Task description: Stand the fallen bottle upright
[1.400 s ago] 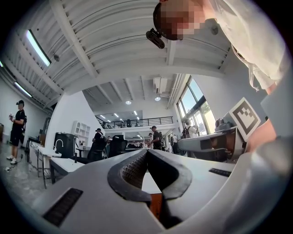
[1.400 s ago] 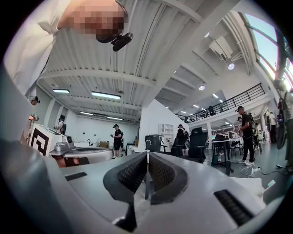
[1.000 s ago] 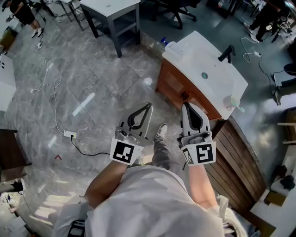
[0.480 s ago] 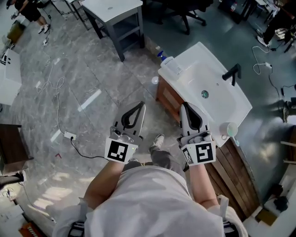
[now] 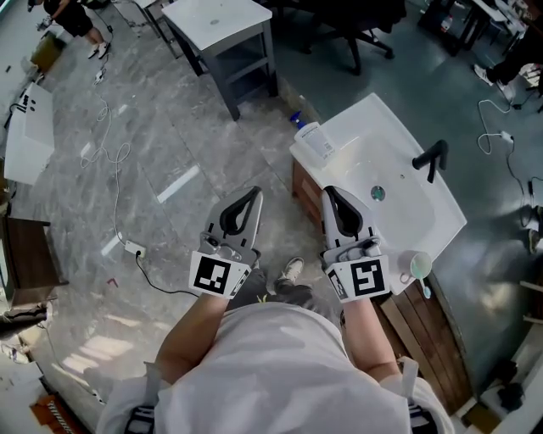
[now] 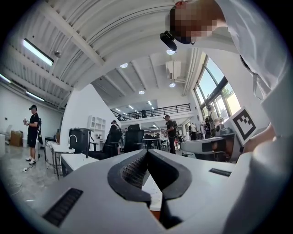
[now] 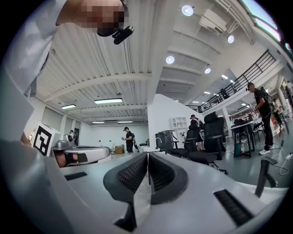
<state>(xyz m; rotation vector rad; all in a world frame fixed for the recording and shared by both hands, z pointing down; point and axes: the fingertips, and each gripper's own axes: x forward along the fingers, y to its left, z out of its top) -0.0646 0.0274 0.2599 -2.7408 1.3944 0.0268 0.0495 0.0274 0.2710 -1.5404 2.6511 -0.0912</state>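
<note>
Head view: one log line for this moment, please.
left tool: shut, empty | right tool: shut, empty | bottle: lying on sink corner, untouched

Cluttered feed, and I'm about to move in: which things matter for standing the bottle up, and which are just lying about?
For the job: fallen bottle, sink counter under it, left gripper, right gripper (both shut, empty).
Lying about: cup, faucet, grey table, power strip on the floor.

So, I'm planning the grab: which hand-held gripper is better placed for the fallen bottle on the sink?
Probably right: the right hand-held gripper sits at the sink's edge, nearer the bottle; the left hand-held gripper is over floor.
</note>
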